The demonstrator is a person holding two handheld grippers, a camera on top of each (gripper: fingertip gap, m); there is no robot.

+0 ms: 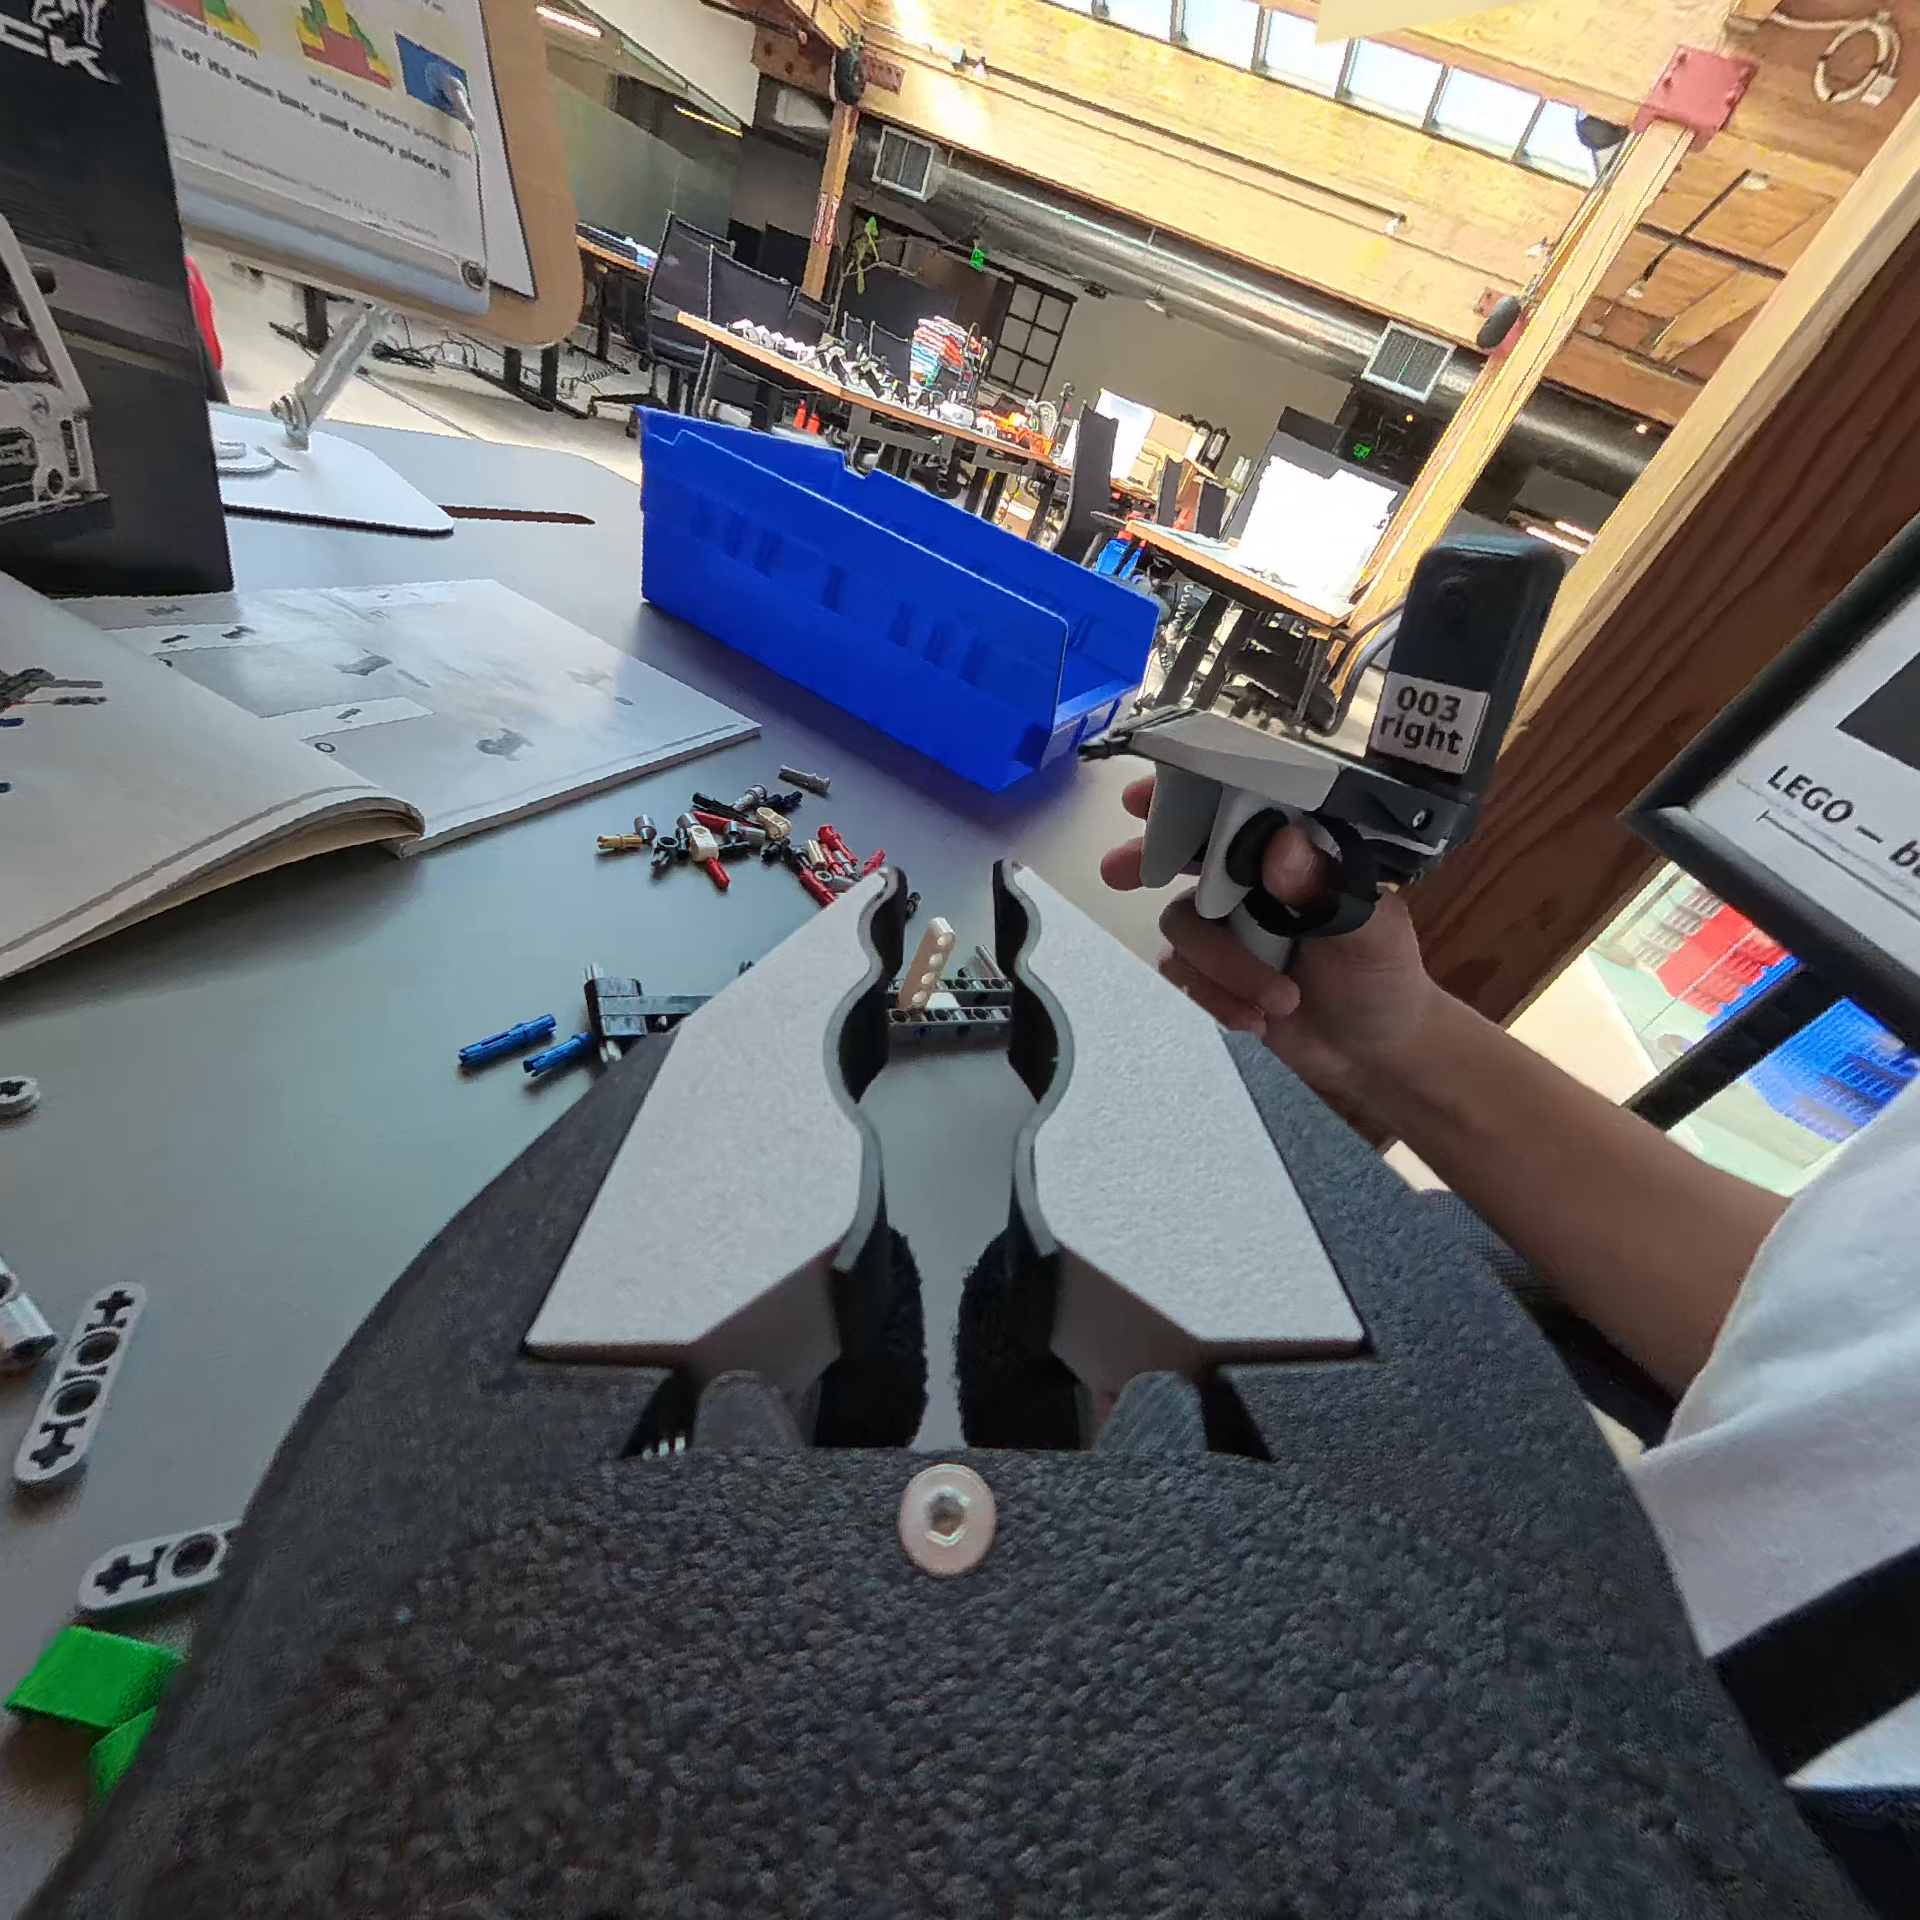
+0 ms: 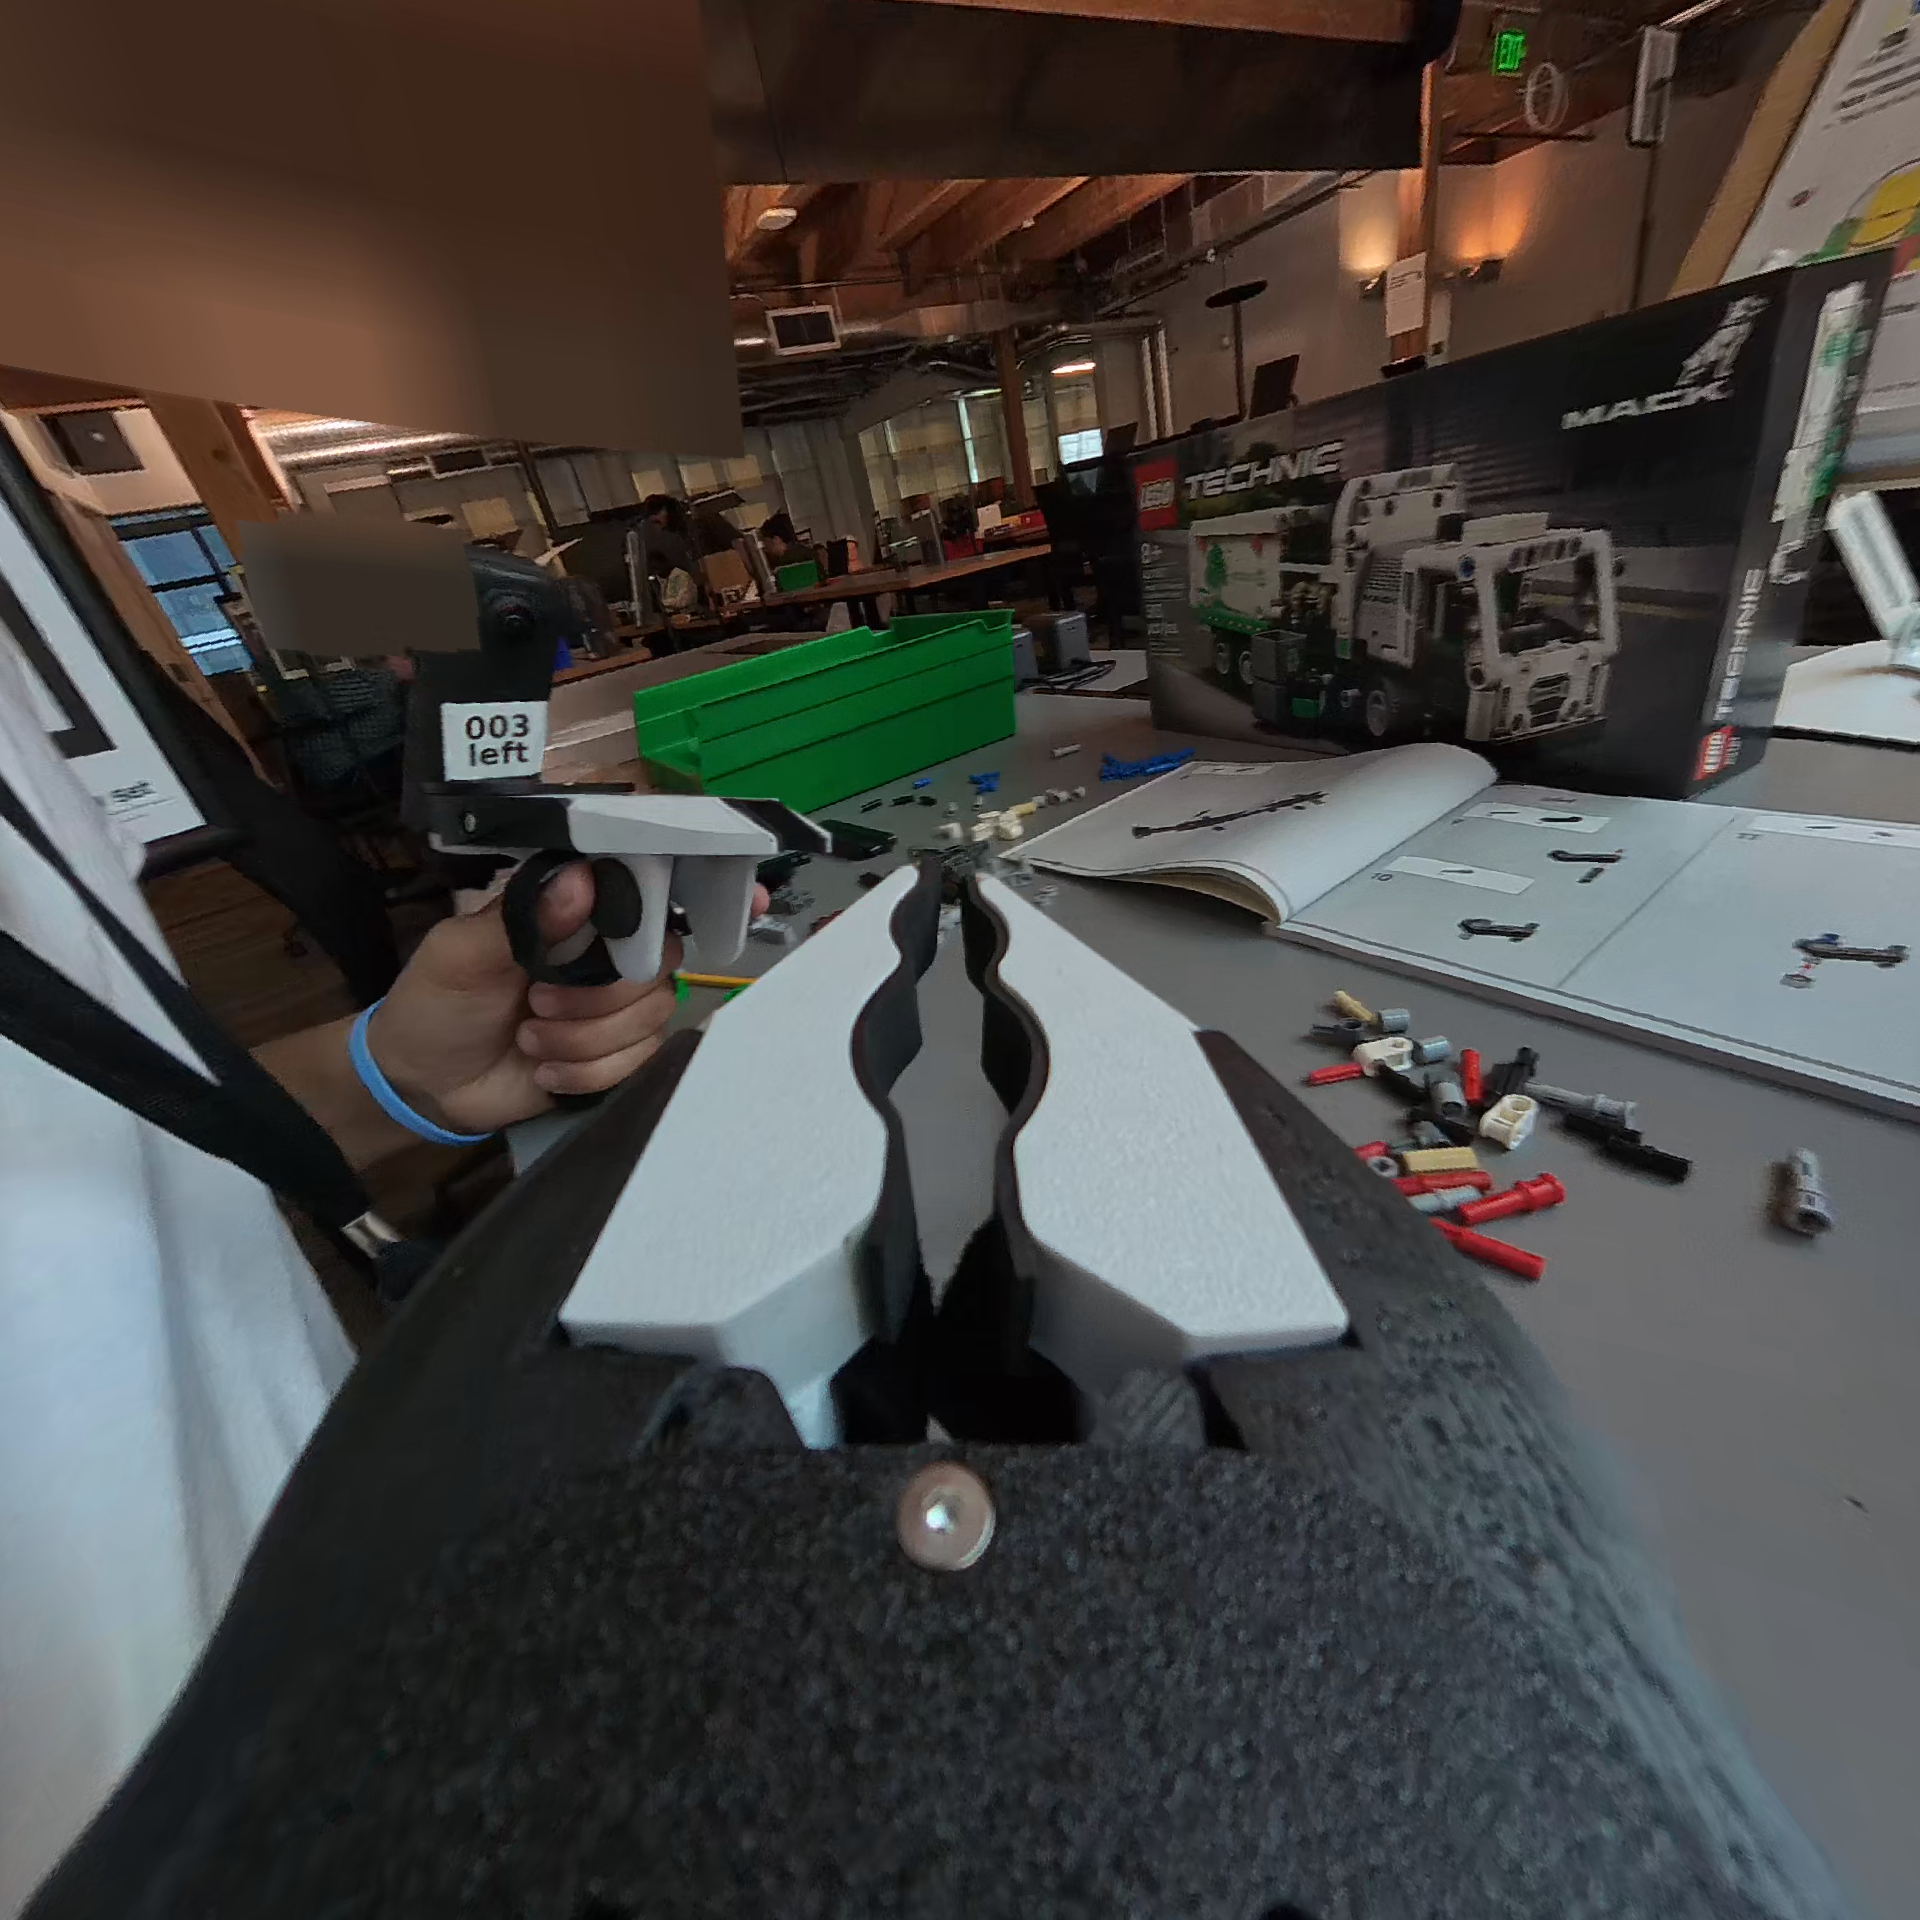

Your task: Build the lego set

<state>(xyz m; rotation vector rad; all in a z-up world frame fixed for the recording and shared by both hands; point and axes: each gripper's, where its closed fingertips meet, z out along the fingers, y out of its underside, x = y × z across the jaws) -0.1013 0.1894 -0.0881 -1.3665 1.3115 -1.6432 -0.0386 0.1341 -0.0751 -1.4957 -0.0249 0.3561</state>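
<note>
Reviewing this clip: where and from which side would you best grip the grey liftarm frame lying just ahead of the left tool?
Grip the grey liftarm frame across its long side beams, coming from above with the left tool turned across its length. It lies flat on the table, and a cream beam leans up from its near-left part, so take the bare right stretch.

Left gripper (image 1: 948, 894) held low over the grey table (image 1: 312, 1143), its 2 fingers apart with a clear gap at the tips. Right gripper (image 2: 948, 883) raised above the same table, fingertips drawn nearly together, only a thin slit showing. Right hand (image 1: 1288, 935) wrapped around its handle, index finger through the trigger loop. Left hand (image 2: 520, 997) likewise gripping its handle, blue band at the wrist.
</note>
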